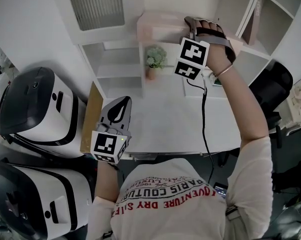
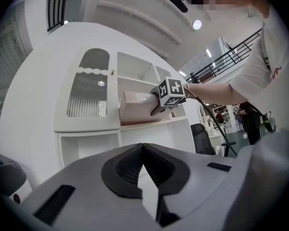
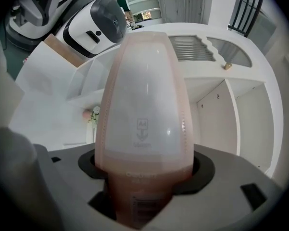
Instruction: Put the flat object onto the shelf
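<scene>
Standing behind the white desk [image 1: 155,119] are white shelves [image 1: 117,69]

Print on the pink folder [image 3: 143,129] is too blurry to read; overhead, the right hand [image 1: 214,43] hides its near end.

The person wears a white T-shirt [image 1: 170,194] with red lettering, low in the head view, and a thin bracelet [image 1: 224,71] at upper right. The left gripper [image 1: 122,105] and right gripper [image 1: 193,21] are grey with dark ribbed pads [image 2: 127,167]. Each carries a white cube [image 1: 193,58] with black square markers. A black cable [image 1: 204,119] hangs from the right one.
</scene>
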The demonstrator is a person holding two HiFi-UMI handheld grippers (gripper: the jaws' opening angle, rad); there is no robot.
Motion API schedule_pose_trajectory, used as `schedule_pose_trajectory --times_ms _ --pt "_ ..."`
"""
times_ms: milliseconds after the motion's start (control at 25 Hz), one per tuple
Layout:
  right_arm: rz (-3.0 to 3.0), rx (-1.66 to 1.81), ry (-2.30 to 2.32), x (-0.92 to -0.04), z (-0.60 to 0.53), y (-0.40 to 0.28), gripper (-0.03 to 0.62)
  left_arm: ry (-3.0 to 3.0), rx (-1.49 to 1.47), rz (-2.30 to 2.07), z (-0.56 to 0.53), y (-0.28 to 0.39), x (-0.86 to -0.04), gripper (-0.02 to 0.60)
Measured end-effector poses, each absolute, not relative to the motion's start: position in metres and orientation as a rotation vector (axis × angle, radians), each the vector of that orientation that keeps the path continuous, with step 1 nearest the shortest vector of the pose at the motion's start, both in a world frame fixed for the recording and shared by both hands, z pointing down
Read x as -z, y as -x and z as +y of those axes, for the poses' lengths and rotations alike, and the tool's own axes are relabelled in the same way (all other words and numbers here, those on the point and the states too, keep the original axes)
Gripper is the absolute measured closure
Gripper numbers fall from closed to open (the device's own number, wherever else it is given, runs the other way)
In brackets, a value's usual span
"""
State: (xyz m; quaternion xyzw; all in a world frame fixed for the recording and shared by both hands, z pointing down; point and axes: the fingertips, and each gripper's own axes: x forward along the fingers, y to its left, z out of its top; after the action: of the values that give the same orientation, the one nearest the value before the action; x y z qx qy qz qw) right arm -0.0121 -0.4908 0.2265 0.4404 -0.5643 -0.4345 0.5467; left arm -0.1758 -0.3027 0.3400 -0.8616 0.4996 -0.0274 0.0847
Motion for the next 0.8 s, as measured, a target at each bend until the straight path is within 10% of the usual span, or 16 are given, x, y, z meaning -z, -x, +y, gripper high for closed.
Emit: schedule_pose_trajectory --times_ms 800 --pt "-1.504 0.861 -0.942 -0.279 -0.555 0.01 0.184 2.599 0.12 1.471 -0.362 0.164 -0.343 0.571"
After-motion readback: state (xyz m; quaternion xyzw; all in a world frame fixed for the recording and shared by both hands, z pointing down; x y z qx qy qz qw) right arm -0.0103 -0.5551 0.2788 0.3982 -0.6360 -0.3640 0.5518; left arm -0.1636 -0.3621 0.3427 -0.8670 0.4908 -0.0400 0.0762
